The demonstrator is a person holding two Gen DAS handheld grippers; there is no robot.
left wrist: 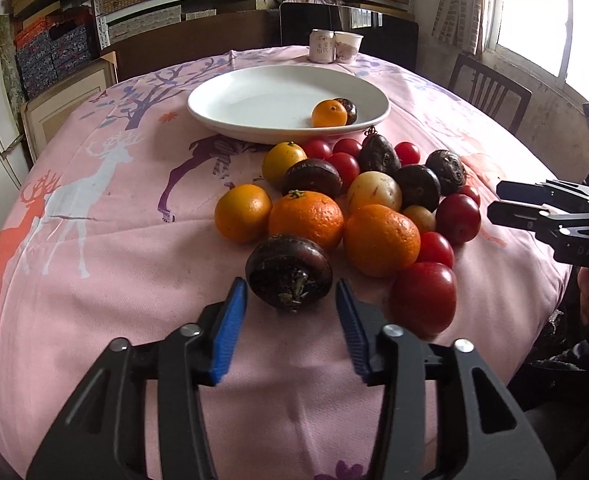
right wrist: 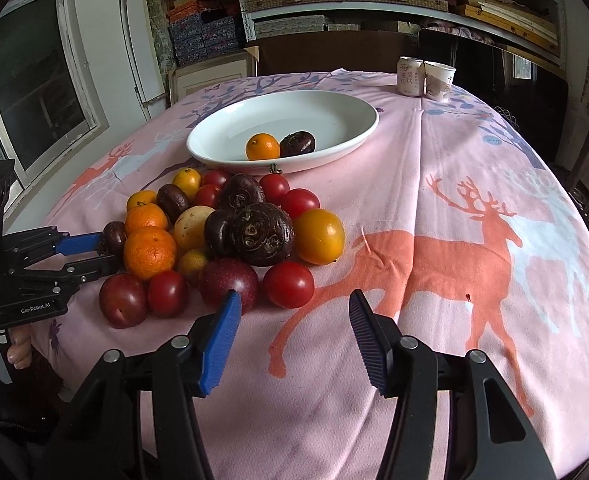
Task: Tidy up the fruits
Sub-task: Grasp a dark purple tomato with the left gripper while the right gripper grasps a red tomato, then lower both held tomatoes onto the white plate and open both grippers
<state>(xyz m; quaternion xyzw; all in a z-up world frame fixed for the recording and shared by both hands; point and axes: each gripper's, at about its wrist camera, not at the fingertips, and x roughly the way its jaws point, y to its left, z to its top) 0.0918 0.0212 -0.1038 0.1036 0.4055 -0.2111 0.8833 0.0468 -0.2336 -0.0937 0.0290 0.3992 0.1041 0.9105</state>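
Pink cloth printed with deer covers the table point(left wrist: 94, 240), and a heap of fruit point(left wrist: 358, 204) sits just in front of a white plate point(left wrist: 254, 92) that already holds one small orange point(left wrist: 329, 113) and one dark water chestnut point(left wrist: 348, 109), touching each other.

From the left wrist, the left gripper point(left wrist: 292, 292) stands part-open around the nearest dark chestnut point(left wrist: 289, 270) at the front of the heap; there is a gap on each side, so the blue pads are not pressing it. The right wrist view shows the same tongs from the side point(right wrist: 102, 250), their tips flanking that chestnut point(right wrist: 114, 236), and a hand point(right wrist: 10, 350) on the handle below, which the left view hides.

The right gripper point(right wrist: 294, 300) is part-open with nothing between its fingers, only bare cloth; its left pad point(right wrist: 224, 336) hangs just in front of a purple plum point(right wrist: 228, 280). In the left view it appears only at the right edge point(left wrist: 494, 200).

A can point(right wrist: 409, 76) and a paper cup point(right wrist: 440, 80) stand side by side at the far end of the table.
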